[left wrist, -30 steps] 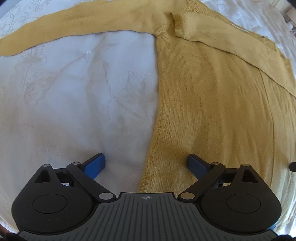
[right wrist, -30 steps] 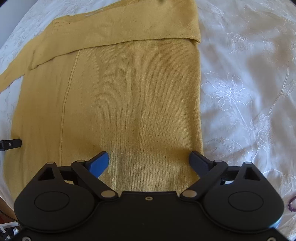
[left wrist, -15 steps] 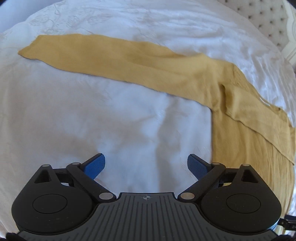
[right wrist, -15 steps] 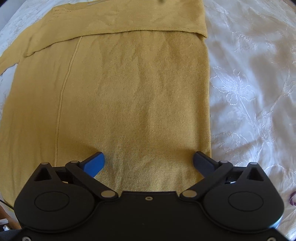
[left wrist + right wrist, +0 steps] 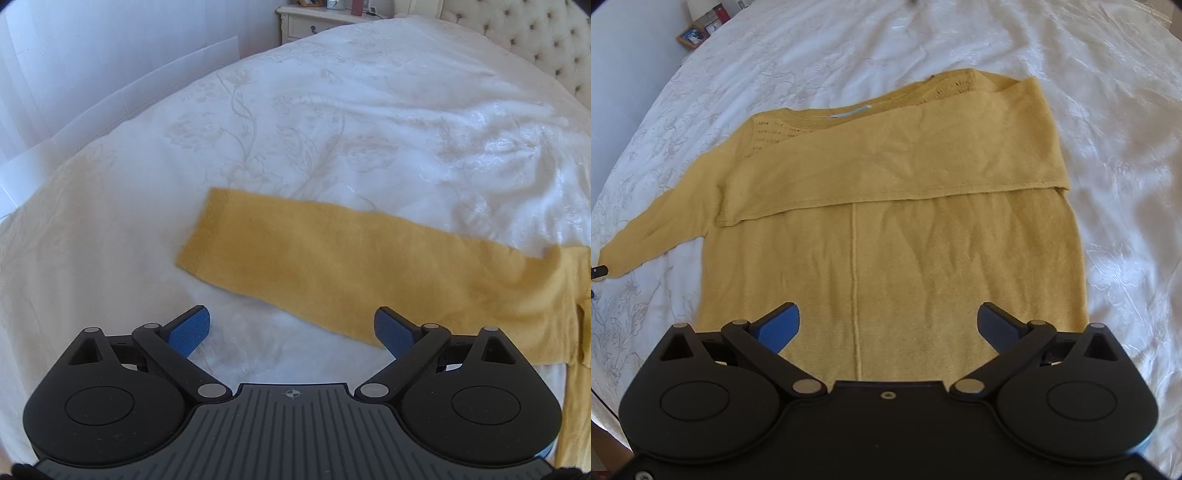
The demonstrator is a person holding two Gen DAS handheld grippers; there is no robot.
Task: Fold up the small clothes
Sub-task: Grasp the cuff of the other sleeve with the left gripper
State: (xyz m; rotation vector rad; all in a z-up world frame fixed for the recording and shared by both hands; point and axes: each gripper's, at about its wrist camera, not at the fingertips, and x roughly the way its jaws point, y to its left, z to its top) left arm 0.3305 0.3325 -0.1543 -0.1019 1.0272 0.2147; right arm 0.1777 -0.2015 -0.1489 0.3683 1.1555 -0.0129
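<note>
A mustard-yellow knit sweater lies flat on a white bedspread. One sleeve is folded across its chest; the other sleeve stretches straight out to the side, its cuff toward the bed's edge. My left gripper is open just short of that outstretched sleeve, its right finger over the sleeve's near edge. My right gripper is open above the sweater's lower body, holding nothing. The tip of the left gripper shows by the cuff in the right wrist view.
The embroidered bedspread spreads around the sweater. A nightstand with small items and a tufted headboard stand at the far end. A picture frame sits on a surface beyond the bed. A white wall borders the left side.
My left gripper has swung away from the sweater's side edge toward the outstretched sleeve, now close to its cuff end. My right gripper has pulled back and up, showing the whole sweater.
</note>
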